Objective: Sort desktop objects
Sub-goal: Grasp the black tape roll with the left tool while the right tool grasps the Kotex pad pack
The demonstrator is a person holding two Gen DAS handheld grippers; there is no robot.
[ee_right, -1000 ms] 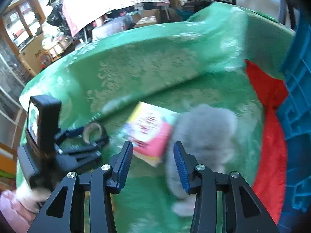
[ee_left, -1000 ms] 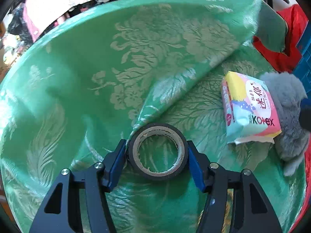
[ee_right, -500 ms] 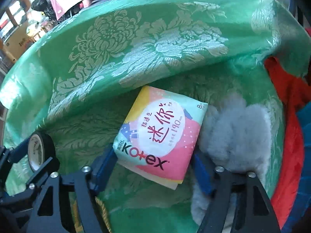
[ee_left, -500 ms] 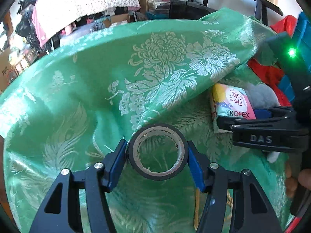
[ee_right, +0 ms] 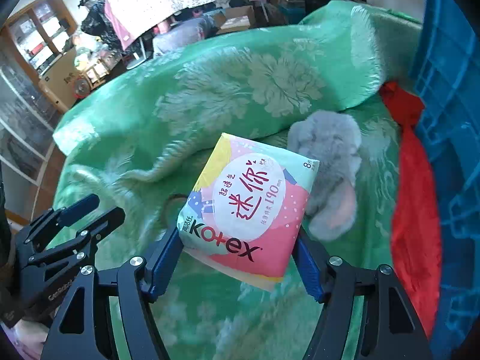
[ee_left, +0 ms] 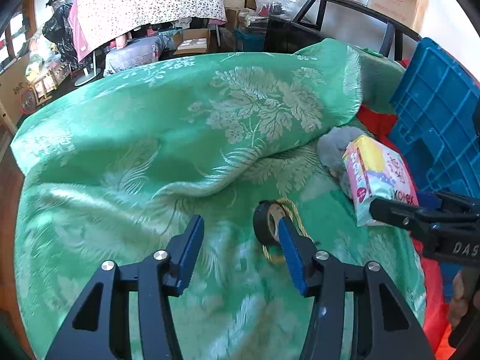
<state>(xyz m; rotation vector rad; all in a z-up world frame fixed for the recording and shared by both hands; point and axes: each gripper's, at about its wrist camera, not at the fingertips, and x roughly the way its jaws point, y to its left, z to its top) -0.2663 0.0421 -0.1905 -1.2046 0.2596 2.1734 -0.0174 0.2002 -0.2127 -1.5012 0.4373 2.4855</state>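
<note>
Green brocade cloth [ee_left: 144, 138], woven with pale flowers, covers the whole work surface and lies folded over itself across the middle. In the left wrist view, the left gripper [ee_left: 238, 250] has nothing pressed between its blue pads; its jaws have just been closing a little, yet they stand apart with bare cloth between them. A roll of black tape [ee_left: 265, 225] stands on edge against the outer face of that gripper's right-hand finger, outside the jaws, with a yellow cord [ee_left: 295, 210] lying just behind it on the cloth. Whether the roll rests on the cloth or hangs on the finger I cannot tell. Further right sits a grey plush toy [ee_left: 333, 147], partly behind the pack. The right gripper [ee_right: 237, 265] clamps a soft pack of sanitary pads [ee_right: 249, 204] by its two lower sides and holds it tilted, clear of the cloth. The pack reads "Kotex" in dark and red letters, with large red Chinese characters, "190mm" and "8" on its corner. One black finger of that gripper, seen from the left camera, bears the letters "DAS". A red cloth [ee_right: 414, 204] and a blue plastic crate [ee_left: 435, 114] lie at the far right.
</note>
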